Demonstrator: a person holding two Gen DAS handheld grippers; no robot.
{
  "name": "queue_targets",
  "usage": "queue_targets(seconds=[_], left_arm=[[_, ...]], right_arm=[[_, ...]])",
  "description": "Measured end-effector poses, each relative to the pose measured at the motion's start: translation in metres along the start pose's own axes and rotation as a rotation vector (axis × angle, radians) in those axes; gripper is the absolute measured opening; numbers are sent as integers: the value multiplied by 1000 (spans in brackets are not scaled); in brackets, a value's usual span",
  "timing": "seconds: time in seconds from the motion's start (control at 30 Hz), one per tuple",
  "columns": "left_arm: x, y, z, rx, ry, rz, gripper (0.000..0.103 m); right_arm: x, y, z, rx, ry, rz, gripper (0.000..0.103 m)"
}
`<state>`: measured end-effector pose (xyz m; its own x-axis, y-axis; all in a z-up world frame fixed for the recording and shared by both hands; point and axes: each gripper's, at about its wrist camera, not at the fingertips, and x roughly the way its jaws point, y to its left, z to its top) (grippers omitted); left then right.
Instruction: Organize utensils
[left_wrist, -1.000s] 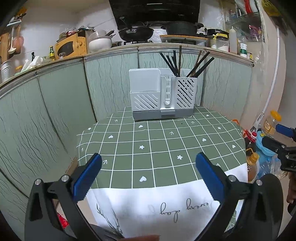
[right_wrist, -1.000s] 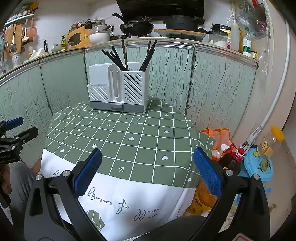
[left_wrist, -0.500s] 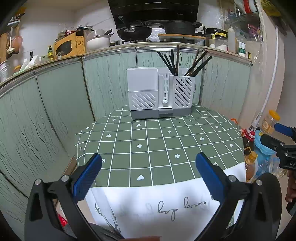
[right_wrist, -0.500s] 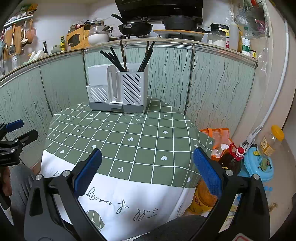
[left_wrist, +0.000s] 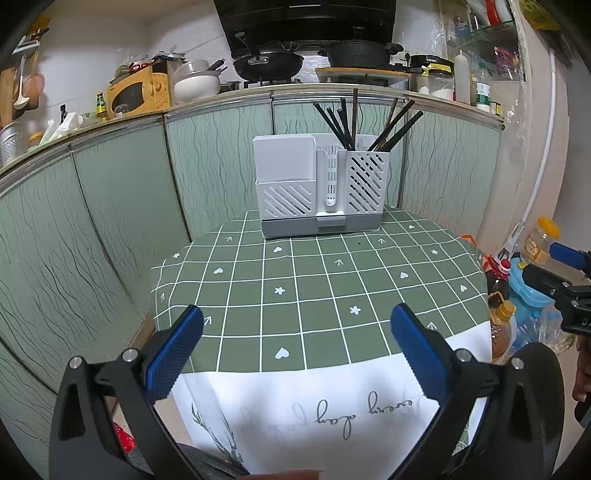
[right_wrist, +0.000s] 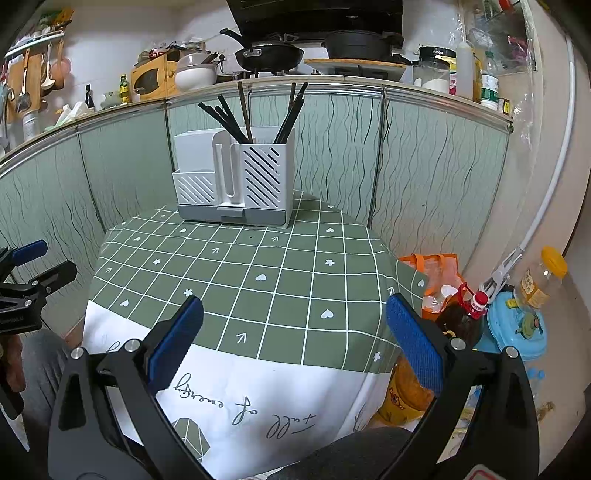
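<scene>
A grey-and-white utensil caddy (left_wrist: 320, 188) stands at the far edge of the worktop (left_wrist: 314, 291), against the green panelling behind it. A bundle of dark chopsticks (left_wrist: 365, 123) stands upright in the caddy's right-hand slotted compartment; its left-hand compartment shows nothing sticking out. In front of the caddy the checked cloth carries no loose utensils, so the sorting looks finished, or nearly so, as far as these views reach.

The left gripper (left_wrist: 299, 343) hangs over the near edge of the worktop, well short of the caddy, its blue-padded fingers (left_wrist: 173, 354) spread wide with nothing between them. The right gripper (right_wrist: 295, 338) hangs likewise at the near edge, fingers (right_wrist: 413, 341) wide apart, holding and touching nothing.
</scene>
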<state>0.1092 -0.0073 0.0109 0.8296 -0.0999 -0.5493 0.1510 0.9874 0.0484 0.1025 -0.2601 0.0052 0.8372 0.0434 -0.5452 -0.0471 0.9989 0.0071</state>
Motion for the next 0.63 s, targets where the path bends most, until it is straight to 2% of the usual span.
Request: queue_targets(seconds=[0.63], left_arm=[[0, 0, -1, 0, 1, -6, 99]], right_arm=[[0, 1, -2, 4, 10, 3, 95]])
